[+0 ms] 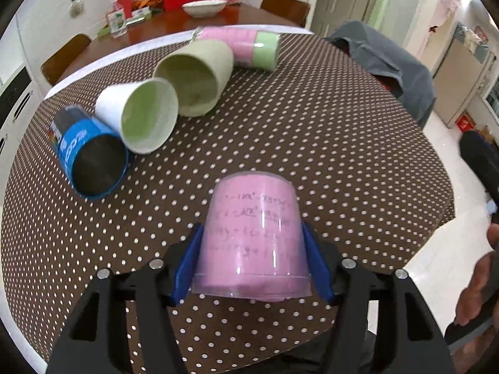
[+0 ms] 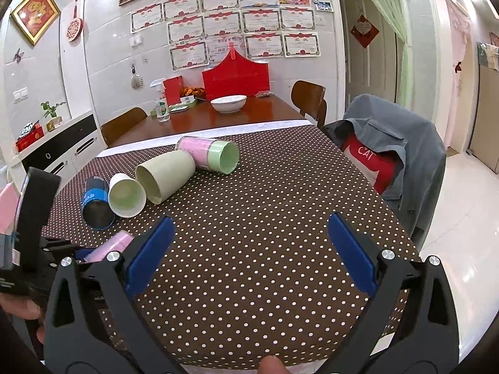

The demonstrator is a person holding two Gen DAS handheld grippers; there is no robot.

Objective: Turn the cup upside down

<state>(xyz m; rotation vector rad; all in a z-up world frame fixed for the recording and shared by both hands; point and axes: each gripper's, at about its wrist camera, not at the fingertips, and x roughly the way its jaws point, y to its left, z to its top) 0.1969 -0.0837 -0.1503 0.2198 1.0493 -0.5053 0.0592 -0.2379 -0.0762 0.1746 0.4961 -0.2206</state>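
On the left of the polka-dot tablecloth (image 1: pixel 312 143) four other cups lie on their sides in a row: a blue cup (image 1: pixel 90 159), a white cup (image 1: pixel 140 115), a pale green cup (image 1: pixel 196 74) and a pink-and-green cup (image 1: pixel 246 48) farthest back.

Nearer the front edge, the left gripper (image 1: pixel 252 261) pinches the pink cup (image 1: pixel 252 237) across its body, one blue pad on each flank a little above the wide rim. The cup already points rim-down with its closed base uppermost, and from the blur I cannot tell whether the rim touches the cloth or hangs just above it.

The cup looks like thin clear plastic with a pink liner, so I judge it light, slightly springy and smooth. A hard squeeze could dent the wall, and a loose one could let it slide along the taper. The present hold on the mid-wall near the stiffer rim seems the sound place.

Over to the right, the right gripper (image 2: pixel 249 249) hovers above bare cloth with its fingers spread wide and nothing between them.
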